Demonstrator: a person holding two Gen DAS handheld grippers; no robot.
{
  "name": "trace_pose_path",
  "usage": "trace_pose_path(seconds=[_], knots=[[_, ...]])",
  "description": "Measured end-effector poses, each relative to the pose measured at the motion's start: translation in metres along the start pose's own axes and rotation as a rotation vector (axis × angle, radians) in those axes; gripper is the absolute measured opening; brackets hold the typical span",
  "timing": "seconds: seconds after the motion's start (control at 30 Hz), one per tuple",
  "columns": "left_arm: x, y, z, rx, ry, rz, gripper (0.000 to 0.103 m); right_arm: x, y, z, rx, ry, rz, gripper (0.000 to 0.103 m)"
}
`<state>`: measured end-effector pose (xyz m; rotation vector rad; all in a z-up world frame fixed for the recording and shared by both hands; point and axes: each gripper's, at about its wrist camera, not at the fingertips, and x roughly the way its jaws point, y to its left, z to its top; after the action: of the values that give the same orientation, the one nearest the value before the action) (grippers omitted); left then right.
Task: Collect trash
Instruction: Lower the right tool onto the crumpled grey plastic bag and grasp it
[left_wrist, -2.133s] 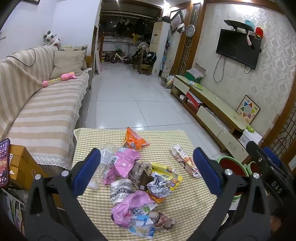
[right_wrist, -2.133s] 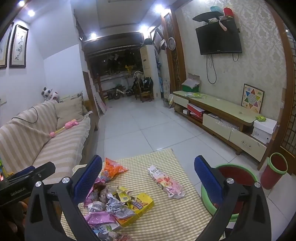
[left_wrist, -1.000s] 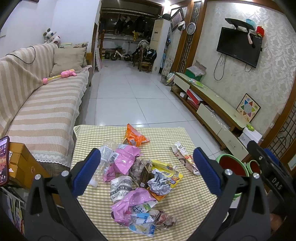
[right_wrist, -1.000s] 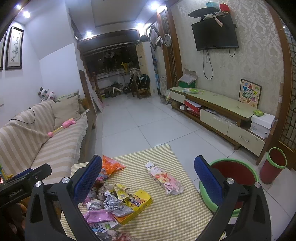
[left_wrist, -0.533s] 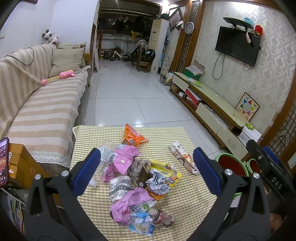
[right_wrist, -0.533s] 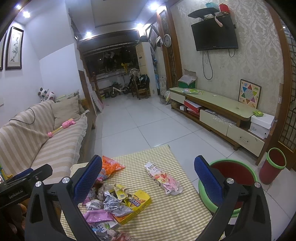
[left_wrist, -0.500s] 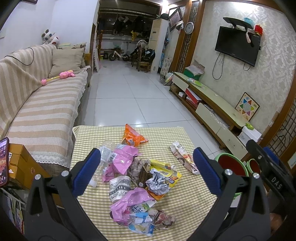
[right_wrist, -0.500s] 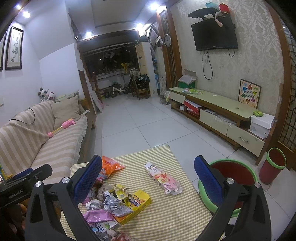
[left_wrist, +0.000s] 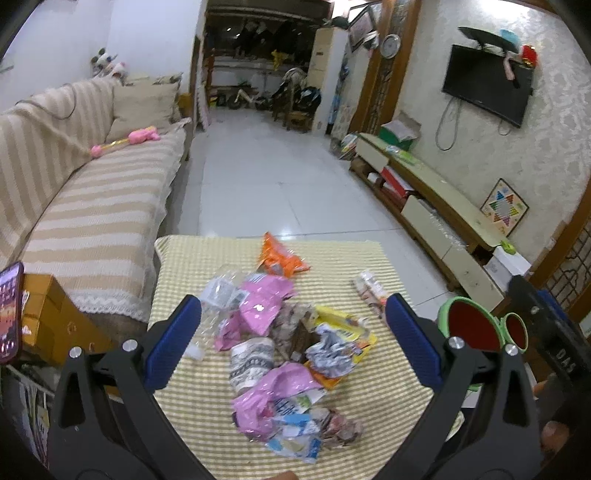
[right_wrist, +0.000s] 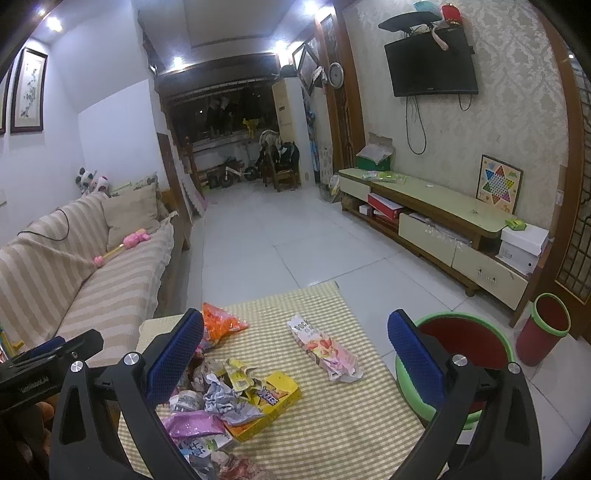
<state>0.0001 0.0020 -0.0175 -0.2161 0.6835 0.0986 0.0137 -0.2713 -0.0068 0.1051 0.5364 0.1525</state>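
I hold both my left tongs (left_wrist: 293, 338) and right tongs (right_wrist: 295, 354) wide above the heaped crumpled wrappers (left_wrist: 288, 350), ready to drop them into the green-rimmed red bin (right_wrist: 461, 347) at three o'clock.

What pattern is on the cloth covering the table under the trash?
The tablecloth is a small yellow-and-white check, clearest in the right wrist view.

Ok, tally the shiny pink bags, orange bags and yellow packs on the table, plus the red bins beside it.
Shiny pink bags: 2
Orange bags: 1
Yellow packs: 1
Red bins: 2
Total: 6
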Motion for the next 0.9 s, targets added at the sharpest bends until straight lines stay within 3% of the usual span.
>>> trace_pose_path(seconds=[0.2,0.27,0.37,0.47,0.5,0.57,0.67,0.73,0.83,0.9], knots=[[0.01,0.022,-0.019,0.017,0.05,0.117,0.098,0.042,0.0,-0.017,-0.017,0.15,0.047,0.096],[0.014,0.029,-0.025,0.014,0.08,0.16,0.098,0.065,0.009,-0.024,-0.047,0.239,0.099,0.096],[0.017,0.04,-0.036,0.01,0.106,0.154,0.098,0.097,0.028,-0.037,-0.087,0.377,0.236,0.096],[0.015,0.046,-0.043,0.037,0.072,0.182,0.098,0.123,0.045,-0.057,-0.095,0.472,0.303,0.095],[0.015,0.046,-0.044,0.05,0.057,0.193,0.098,0.128,0.048,-0.063,-0.093,0.498,0.303,0.087],[0.013,0.046,-0.046,0.091,0.017,0.223,0.098,0.14,0.054,-0.075,-0.08,0.545,0.313,0.081],[0.01,0.047,-0.049,0.124,-0.024,0.232,0.098,0.15,0.062,-0.086,-0.087,0.581,0.297,0.081],[0.014,0.048,-0.05,0.13,-0.007,0.239,0.098,0.156,0.066,-0.089,-0.093,0.605,0.29,0.081],[0.027,0.058,-0.052,0.065,0.104,0.178,0.098,0.17,0.069,-0.095,-0.095,0.632,0.279,0.081],[0.037,0.066,-0.055,0.019,0.171,0.126,0.098,0.178,0.066,-0.101,-0.092,0.654,0.28,0.062]])
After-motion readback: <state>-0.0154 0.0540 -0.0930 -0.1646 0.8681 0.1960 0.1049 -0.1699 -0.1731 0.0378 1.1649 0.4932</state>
